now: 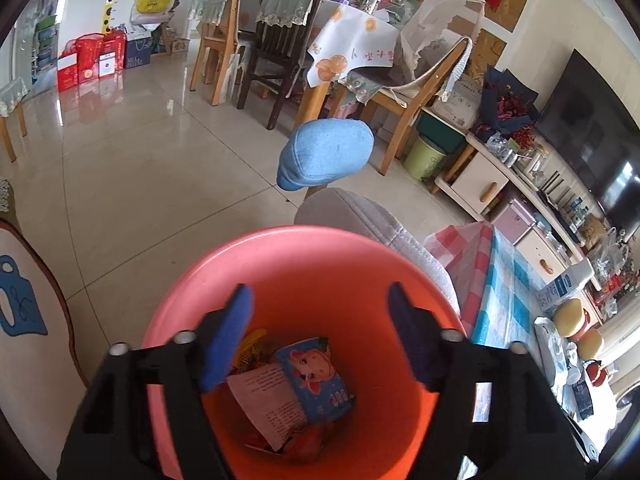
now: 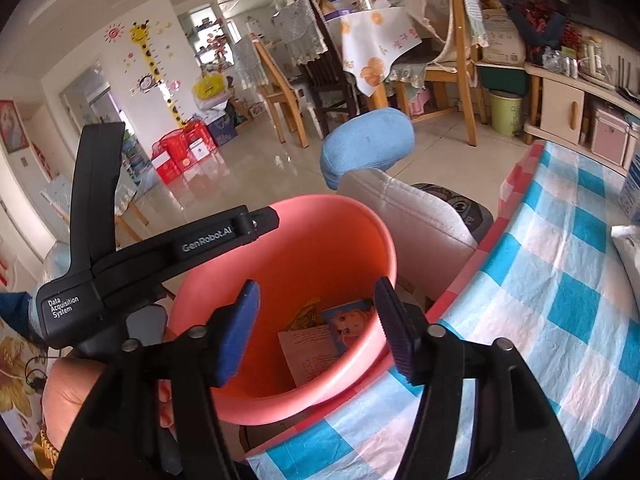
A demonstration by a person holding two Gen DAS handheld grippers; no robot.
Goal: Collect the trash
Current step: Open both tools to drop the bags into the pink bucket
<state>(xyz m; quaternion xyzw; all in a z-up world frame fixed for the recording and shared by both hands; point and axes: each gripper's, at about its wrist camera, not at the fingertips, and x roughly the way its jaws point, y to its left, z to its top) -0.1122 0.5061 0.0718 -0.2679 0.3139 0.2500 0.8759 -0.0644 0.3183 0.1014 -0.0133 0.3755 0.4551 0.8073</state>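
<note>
Both tongs released, hovering over bin

Left tongs and right tongs gape empty above the orange bin beside the checked table; wrappers lie at its bottom. Light, crinkly, likely slippery: pinch an edge.

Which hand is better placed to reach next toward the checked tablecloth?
Right, probably. The right tongs hang open and empty over the pink bin, directly beside the checked tablecloth. The left tongs, also open, are on the bin's far side from the cloth.
</note>
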